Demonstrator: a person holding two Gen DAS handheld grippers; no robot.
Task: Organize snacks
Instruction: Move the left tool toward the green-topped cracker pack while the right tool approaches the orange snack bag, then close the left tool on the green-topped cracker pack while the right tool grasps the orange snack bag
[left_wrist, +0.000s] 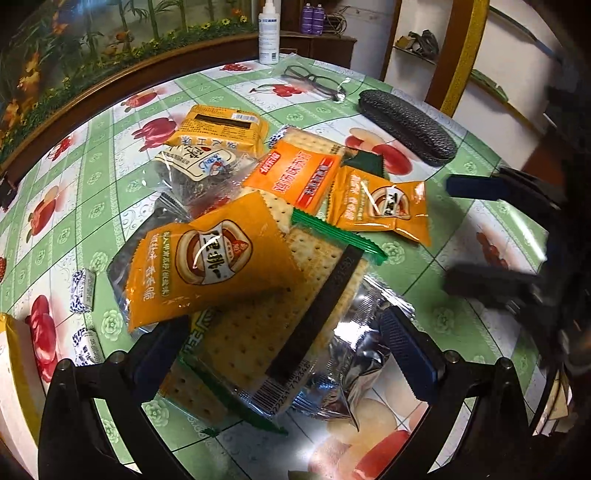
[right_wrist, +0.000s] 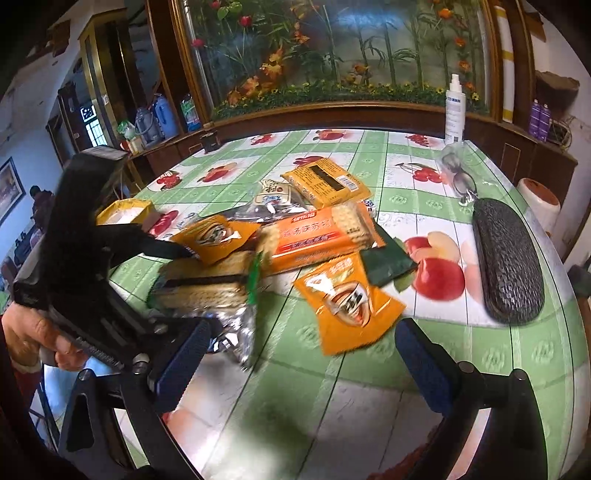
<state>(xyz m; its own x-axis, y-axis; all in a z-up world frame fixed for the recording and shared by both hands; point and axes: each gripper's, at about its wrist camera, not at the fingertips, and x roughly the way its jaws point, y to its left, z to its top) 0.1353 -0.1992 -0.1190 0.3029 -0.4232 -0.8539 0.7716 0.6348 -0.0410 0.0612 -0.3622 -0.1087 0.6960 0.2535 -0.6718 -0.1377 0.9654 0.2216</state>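
Left hand-held gripper (left_wrist: 280, 354) w/ fingers apart around a clear cracker pack (left_wrist: 273, 332), its long axis running away from the camera toward the upper right, barcode end nearest. Small orange snack bag (left_wrist: 207, 266) lies on it. Right hand-held gripper (right_wrist: 299, 365) also apart, over the surface (right_wrist: 369, 406), near another orange bag (right_wrist: 347, 302). Chinese writing, unreadable.

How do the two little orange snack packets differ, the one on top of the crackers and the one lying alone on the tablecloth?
The orange packet on the green-edged cracker pack sits propped and tilted, between the left gripper's open fingers; the orange packet by the dark green wrapper lies flat on the tablecloth, untouched. The first overlaps other snacks; the second lies at the pile's edge. Both share the same orange wrapper and round logo.
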